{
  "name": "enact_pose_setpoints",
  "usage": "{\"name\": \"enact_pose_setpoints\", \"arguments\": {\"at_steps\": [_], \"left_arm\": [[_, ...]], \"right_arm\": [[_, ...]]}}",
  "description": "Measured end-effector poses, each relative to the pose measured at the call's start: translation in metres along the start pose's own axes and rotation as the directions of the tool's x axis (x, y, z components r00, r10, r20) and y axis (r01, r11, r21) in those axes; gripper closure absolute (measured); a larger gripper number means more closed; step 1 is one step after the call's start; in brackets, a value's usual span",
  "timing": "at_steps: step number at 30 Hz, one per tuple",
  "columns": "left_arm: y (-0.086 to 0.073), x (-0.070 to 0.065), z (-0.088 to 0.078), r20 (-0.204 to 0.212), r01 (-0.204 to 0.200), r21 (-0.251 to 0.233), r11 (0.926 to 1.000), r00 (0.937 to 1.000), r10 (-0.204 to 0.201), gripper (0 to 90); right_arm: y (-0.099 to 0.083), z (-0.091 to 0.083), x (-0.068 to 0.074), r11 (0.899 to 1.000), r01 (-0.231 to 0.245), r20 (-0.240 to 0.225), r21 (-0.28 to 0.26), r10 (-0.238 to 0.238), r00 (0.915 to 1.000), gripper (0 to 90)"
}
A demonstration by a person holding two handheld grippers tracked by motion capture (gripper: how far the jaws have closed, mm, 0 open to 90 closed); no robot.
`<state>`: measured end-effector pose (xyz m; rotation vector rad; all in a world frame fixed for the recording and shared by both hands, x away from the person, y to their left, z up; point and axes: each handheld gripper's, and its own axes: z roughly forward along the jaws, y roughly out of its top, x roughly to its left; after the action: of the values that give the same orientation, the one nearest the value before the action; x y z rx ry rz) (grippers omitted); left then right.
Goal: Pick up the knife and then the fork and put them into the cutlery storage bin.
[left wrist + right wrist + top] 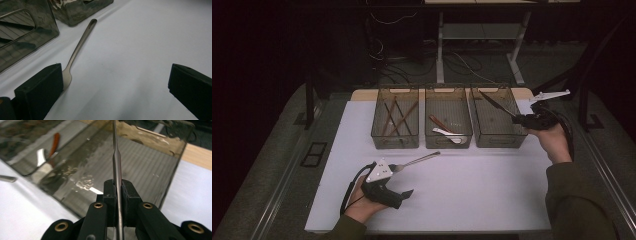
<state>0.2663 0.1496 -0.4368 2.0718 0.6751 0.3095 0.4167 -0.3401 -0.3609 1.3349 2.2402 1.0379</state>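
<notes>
The upper end of the metal utensil (pixel 117 167) clamped in the right gripper (pixel 117 188) runs out of the top of the right gripper view, so whether it is a knife or some other piece cannot be told there; in the high view it reads only as a thin dark rod (pixel 496 104). Its long axis runs straight out from between the jaws, which are closed tight on its handle, and it slants up and away over the rightmost bin (pixel 507 142) of three smoky clear plastic bins. The left gripper (pixel 115 82) has its jaws spread wide and grips nothing; a fork (pixel 79 47) lies flat on the table just beside the inner face of the left-hand jaw in that view, its tine end partly hidden behind that jaw and its handle pointing away from the jaws toward the bins. The middle bin (pixel 448 142) holds a white utensil (pixel 447 133) and an orange-handled one (pixel 438 121), hard to make out; the left bin (pixel 395 142) holds crossed brown sticks (pixel 397 117), probably chopsticks. The work surface is a white sheet (pixel 472 190) over a wooden table; the room beyond is dark, with table legs and loose cables on the floor.
</notes>
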Motion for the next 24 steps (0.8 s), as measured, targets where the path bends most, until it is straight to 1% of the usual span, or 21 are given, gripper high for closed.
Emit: {"name": "enact_pose_setpoints", "arguments": {"at_steps": [3,6,11,14,15,16,18,22,24], "left_arm": [[0.0,-0.001,0.0,0.01,-0.003,0.003,1.0,0.9999,0.003,0.0],[0.0,-0.001,0.001,0.017,-0.007,0.011,0.9999,0.9998,0.007,0.0],[-0.001,-0.002,0.002,0.024,-0.008,0.016,0.9998,0.9997,0.008,0.0],[-0.001,-0.001,0.002,0.027,-0.009,0.017,0.9998,0.9996,0.009,0.0],[-0.001,-0.002,0.002,0.027,-0.008,0.017,0.9998,0.9996,0.008,0.0],[-0.001,-0.001,0.002,0.027,-0.009,0.017,0.9998,0.9996,0.008,0.0],[-0.001,-0.002,0.002,0.027,-0.008,0.017,0.9998,0.9996,0.008,0.0],[-0.001,-0.002,0.002,0.029,-0.01,0.015,0.9998,0.9995,0.01,0.0],[-0.001,-0.002,0.002,0.029,-0.01,0.017,0.9998,0.9995,0.01,0.0]], "right_arm": [[0.0,0.01,-0.001,1.0,-0.002,0.012,0.031,0.002,0.9999,82.6],[0.001,0.02,0.001,0.998,0.007,0.027,0.067,-0.009,0.9996,82.6],[0.001,0.034,0.003,0.992,0.019,0.037,0.123,-0.024,0.999,82.0],[0.001,0.039,0.005,0.99,0.025,0.042,0.136,-0.031,0.9987,80.3],[0.0,0.039,0.004,0.991,0.027,0.044,0.128,-0.032,0.9985,79.5],[0.0,0.038,0.003,0.993,0.015,0.045,0.117,-0.02,0.9988,77.1],[0.001,0.035,0.002,0.995,0.005,0.046,0.101,-0.01,0.9989,73.7],[0.001,0.027,-0.001,0.998,-0.012,0.032,0.058,0.01,0.9994,64.0],[0.0,0.021,-0.003,0.999,-0.033,0.009,0.028,0.033,0.9994,57.4]]}}
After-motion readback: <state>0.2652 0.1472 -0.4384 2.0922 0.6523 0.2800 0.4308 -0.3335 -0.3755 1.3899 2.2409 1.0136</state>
